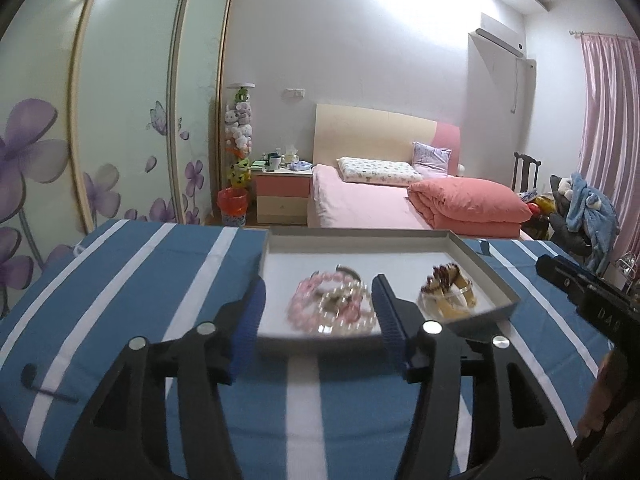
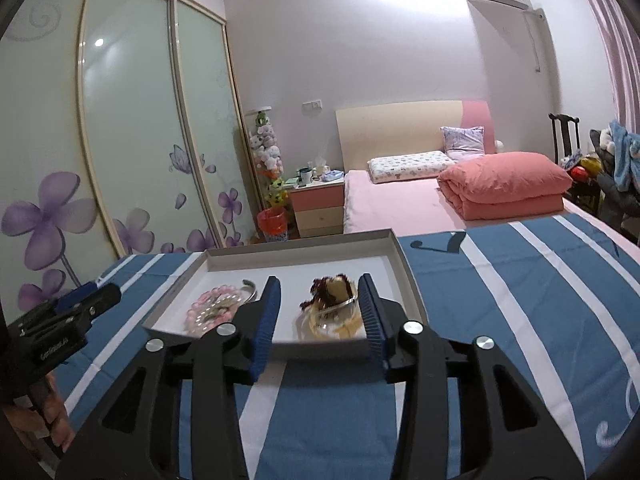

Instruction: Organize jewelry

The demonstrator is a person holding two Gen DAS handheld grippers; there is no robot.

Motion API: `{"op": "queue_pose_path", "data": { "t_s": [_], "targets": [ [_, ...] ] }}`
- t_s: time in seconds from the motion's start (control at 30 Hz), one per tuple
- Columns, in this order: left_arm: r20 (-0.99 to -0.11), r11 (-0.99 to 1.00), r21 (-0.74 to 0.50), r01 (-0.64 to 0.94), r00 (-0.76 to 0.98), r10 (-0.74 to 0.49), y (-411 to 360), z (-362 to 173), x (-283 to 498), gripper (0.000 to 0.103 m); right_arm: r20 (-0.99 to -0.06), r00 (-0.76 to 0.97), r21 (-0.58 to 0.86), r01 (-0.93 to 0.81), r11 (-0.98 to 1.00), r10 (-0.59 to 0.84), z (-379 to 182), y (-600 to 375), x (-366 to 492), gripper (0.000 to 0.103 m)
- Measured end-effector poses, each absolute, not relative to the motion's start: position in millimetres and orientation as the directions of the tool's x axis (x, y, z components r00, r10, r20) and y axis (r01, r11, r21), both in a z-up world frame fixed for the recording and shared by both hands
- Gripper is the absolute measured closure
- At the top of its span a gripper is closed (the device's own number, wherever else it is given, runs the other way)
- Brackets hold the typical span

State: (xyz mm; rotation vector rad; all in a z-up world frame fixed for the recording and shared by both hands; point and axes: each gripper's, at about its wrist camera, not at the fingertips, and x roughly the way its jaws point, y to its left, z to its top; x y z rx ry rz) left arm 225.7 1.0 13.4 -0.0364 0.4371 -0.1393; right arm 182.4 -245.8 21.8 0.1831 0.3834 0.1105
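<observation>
A shallow grey tray [image 1: 360, 235] [image 2: 300, 246] with a white floor lies on a blue cloth with white stripes. On its left side sit a pink bead bracelet [image 1: 301, 300] [image 2: 206, 305], a pearl bracelet [image 1: 352, 326] and a silver bangle [image 1: 350, 269] [image 2: 250, 286]. On its right side are amber bangles [image 1: 452, 302] [image 2: 338, 322] with dark red beads [image 1: 442, 274] [image 2: 322, 294]. My left gripper [image 1: 319, 286] hovers open over the tray's near edge, facing the pink pile. My right gripper [image 2: 320, 280] is open too, facing the amber pile. Neither holds anything.
The striped cloth [image 1: 140, 280] spreads to both sides of the tray. Beyond it stand a pink bed [image 1: 360, 200] with a folded quilt [image 1: 468, 204], a nightstand [image 1: 282, 196] and flowered wardrobe doors [image 1: 120, 120]. A cluttered chair [image 1: 584, 208] stands at the right.
</observation>
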Motion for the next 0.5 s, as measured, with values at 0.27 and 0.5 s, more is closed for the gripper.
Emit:
{"op": "queue_pose_path", "data": {
  "t_s": [0.27, 0.5],
  "targets": [
    [-0.391, 0.995, -0.026, 0.099, 0.915, -0.101, 10, 15, 175, 0.033, -0.370, 0.919, 0.225, -0.051, 0.973, 0.134, 19, -248, 152, 0.045],
    [-0.373, 0.995, -0.030, 0.096, 0.922, -0.100, 9, 17, 148, 0.016, -0.337, 0.934, 0.194, -0.049, 0.980, 0.114, 18, -241, 126, 0.025]
  ]
}}
